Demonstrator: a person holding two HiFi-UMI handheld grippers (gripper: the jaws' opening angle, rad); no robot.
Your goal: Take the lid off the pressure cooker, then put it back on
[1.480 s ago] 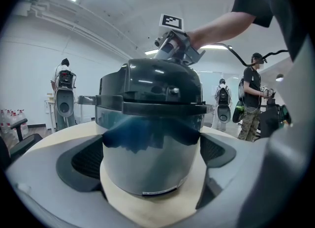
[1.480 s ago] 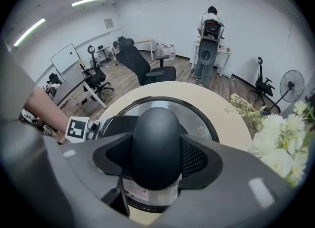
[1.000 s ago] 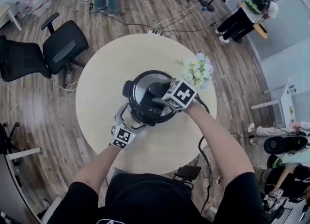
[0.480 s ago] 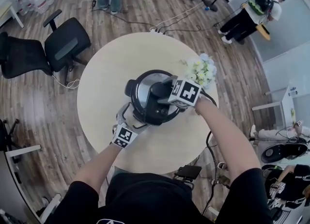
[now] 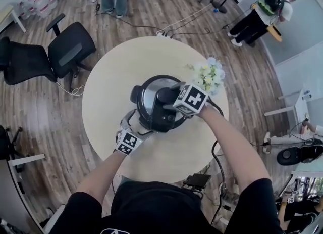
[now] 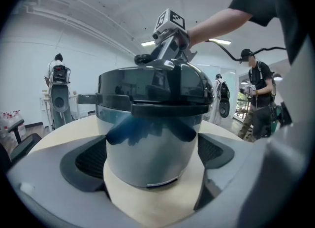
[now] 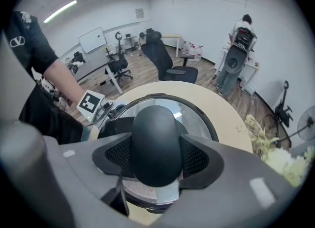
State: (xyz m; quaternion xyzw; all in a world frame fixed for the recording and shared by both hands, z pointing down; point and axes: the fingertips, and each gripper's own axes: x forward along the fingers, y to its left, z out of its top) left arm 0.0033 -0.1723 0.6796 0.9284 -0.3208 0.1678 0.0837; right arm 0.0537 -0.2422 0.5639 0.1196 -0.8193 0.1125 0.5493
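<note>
A black and steel pressure cooker [image 5: 151,107] stands in the middle of the round table [image 5: 113,79], with its lid [image 5: 149,92] on the pot. From above, my right gripper [image 5: 167,98] is shut on the lid's black handle [image 7: 153,141], with a pad pressed against each side of it. My left gripper [image 5: 138,125] reaches in low from the near side. Its fingers [image 6: 88,160] lie against both flanks of the steel pot body [image 6: 152,146], just under the black rim. The right gripper [image 6: 166,49] also shows above the lid [image 6: 152,81] in the left gripper view.
A bunch of white and pale flowers [image 5: 207,74] lies on the table just right of the cooker. Black office chairs [image 5: 70,46] stand to the left of the table, and cables run over the wooden floor. People stand at the far side of the room [image 5: 262,10].
</note>
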